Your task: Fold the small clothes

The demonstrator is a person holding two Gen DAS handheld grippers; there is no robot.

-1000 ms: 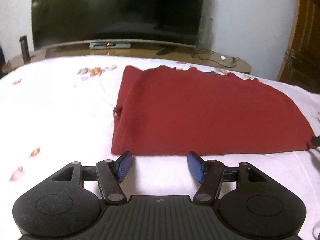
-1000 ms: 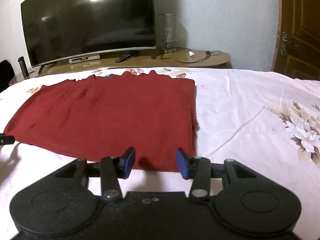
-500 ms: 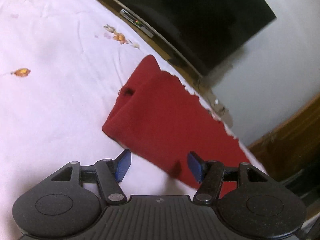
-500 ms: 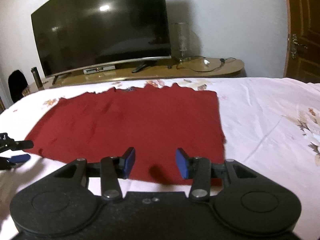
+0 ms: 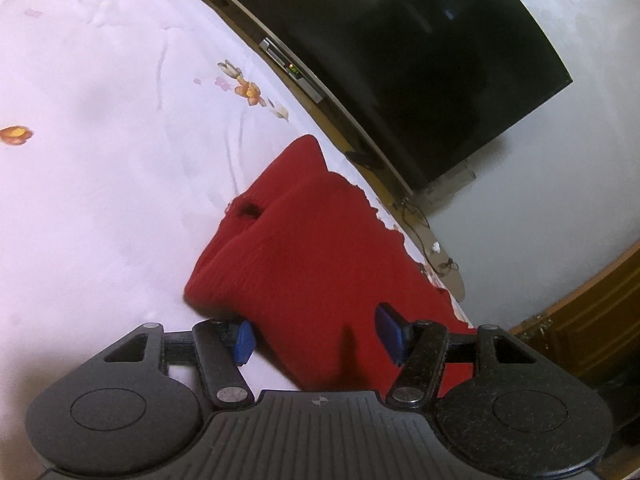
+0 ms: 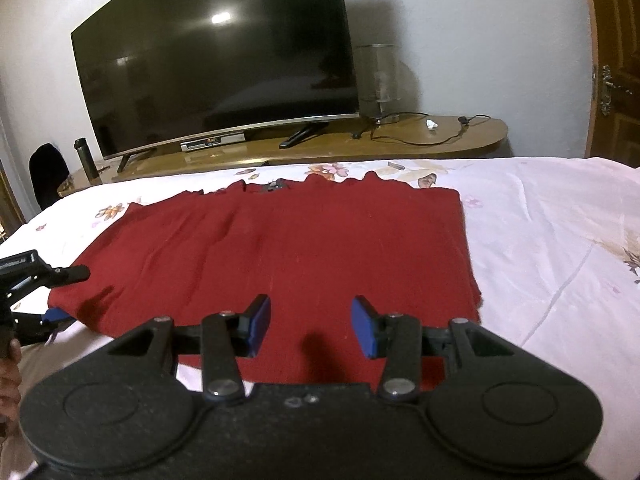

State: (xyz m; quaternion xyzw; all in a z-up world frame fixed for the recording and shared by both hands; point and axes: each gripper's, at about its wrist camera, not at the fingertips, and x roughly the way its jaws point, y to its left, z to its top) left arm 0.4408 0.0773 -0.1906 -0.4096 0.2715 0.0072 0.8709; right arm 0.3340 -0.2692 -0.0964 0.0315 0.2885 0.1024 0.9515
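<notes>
Rolled over sideways since a second ago, left gripper [image 5: 316, 334] now straddling the near left corner of the red garment [image 6: 280, 252], pads apart, nothing pinched. Right gripper [image 6: 311, 330] hovering released over the near hem. Spread flat mid-bed [image 6: 560, 208]. Best to pinch both layers before lifting, keeping hem taut

Left gripper [image 5: 316, 336] is rolled sideways with fingers apart; right gripper [image 6: 311, 330] sits level, fingers apart.
</notes>
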